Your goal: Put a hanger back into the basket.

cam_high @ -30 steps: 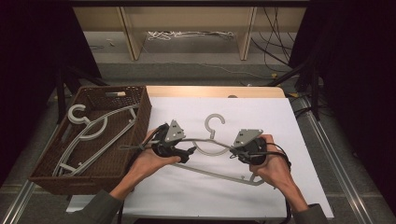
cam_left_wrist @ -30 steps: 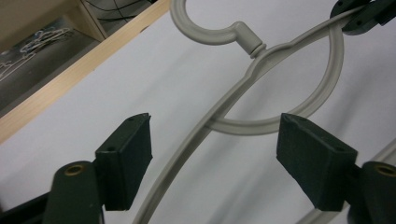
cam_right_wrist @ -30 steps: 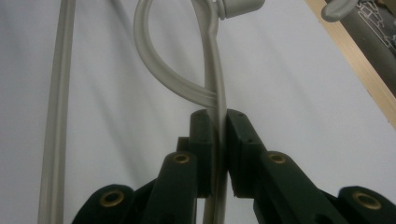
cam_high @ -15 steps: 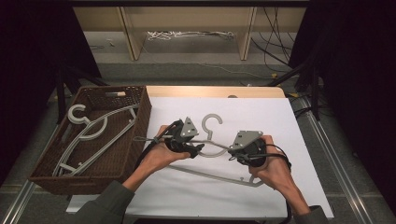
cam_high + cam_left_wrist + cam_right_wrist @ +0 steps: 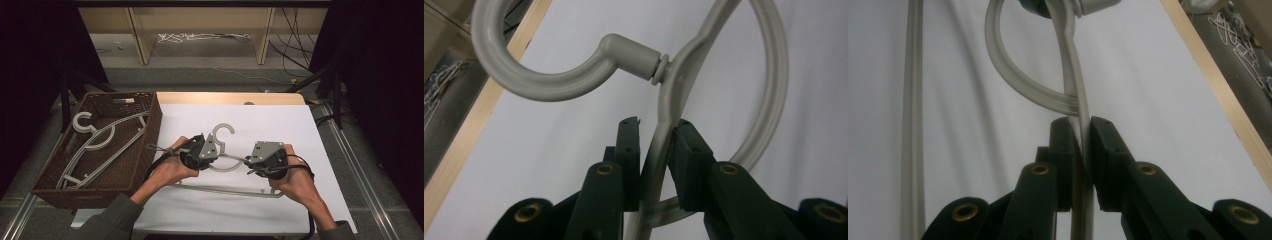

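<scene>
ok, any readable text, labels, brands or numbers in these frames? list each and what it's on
None readable: no print, label or number shows on the grey hanger on the white table, on the hangers in the wicker basket, or on the left tongs and right tongs.

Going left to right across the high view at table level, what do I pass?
Wicker basket holding grey hangers → left hand-held gripper → hook of the hanger on the white sheet → right hand-held gripper → bare white sheet.
</scene>
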`<state>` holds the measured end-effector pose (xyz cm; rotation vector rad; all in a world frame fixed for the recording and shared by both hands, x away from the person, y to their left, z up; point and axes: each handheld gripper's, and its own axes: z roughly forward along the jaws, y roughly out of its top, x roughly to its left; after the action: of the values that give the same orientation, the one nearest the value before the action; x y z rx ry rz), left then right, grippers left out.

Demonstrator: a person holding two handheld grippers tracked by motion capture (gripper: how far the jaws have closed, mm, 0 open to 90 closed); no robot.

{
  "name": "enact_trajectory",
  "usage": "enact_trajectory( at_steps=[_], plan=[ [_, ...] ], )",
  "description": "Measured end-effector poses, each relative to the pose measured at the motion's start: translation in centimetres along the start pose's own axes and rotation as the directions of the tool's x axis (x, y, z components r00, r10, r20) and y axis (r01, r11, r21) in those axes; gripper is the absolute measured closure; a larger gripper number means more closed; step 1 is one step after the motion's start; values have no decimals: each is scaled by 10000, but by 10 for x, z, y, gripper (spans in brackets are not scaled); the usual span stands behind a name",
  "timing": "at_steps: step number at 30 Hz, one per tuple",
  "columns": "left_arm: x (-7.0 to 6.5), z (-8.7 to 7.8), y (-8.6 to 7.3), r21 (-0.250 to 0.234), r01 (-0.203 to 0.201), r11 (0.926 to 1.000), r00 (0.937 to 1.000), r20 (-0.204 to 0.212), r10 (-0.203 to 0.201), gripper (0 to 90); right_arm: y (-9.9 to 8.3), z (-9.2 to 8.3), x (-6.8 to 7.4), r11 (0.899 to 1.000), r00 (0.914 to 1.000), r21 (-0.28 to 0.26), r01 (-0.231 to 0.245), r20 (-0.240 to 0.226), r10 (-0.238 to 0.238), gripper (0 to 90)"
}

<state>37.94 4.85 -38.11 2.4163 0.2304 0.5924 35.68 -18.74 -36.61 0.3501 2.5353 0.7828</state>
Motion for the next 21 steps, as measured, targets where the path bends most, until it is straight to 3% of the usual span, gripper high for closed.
enact_trajectory(
  at_steps=[4,7,8,9,10,12,13,14,15,16,17,18,20,21],
  plan=[
    [-6,-3,2,46,-284,9996,9995,115,284,807,-1,-3,-1,9997,9995,-2,-230,195,230,754],
    [-8,-4,2,-19,-168,9999,9996,234,169,817,-1,-4,-3,9990,9984,-54,-449,328,451,727],
    [-7,-7,2,-150,-59,9999,9998,200,62,817,-3,-6,-4,9956,9948,-239,-910,442,920,684],
    [-7,-7,2,-150,-59,9999,9998,200,62,818,-3,-6,-4,9956,9948,-239,-910,442,920,684],
    [-5,-8,2,-221,130,9997,9997,223,-125,818,-4,-7,-7,9861,9848,-614,-1544,709,1586,553],
    [0,-12,2,-332,590,9977,9980,225,-583,818,-4,-10,-10,9727,9720,-1110,-2037,961,2145,441],
    [0,-12,2,-332,590,9977,9980,225,-583,818,-4,-10,-10,9727,9720,-1110,-2037,961,2145,441],
    [3,-13,2,-315,749,9967,9971,120,-746,818,-3,-15,-13,9466,9510,-1827,-2658,1111,2885,384],
    [3,-13,2,-315,749,9967,9971,120,-746,818,-3,-15,-13,9466,9510,-1827,-2658,1111,2885,384],
    [4,-14,2,-292,830,9961,9965,122,-827,818,-3,-20,-16,9197,9317,-2282,-3195,1011,3488,332],
    [5,-15,2,-276,907,9955,9959,100,-905,818,-3,-20,-16,9197,9317,-2282,-3195,1011,3488,332],
    [7,-16,2,-225,1115,9935,9937,109,-1113,818,-4,-21,-17,9007,9164,-2530,-3532,1001,3875,302],
    [10,-17,2,-159,1330,9910,9911,138,-1328,818,-6,-23,-17,8899,9065,-2683,-3690,1073,4083,254],
    [12,-18,2,-177,1416,9898,9899,123,-1414,818,-7,-23,-17,8779,8945,-2725,-3937,1064,4342,229]
  ],
)
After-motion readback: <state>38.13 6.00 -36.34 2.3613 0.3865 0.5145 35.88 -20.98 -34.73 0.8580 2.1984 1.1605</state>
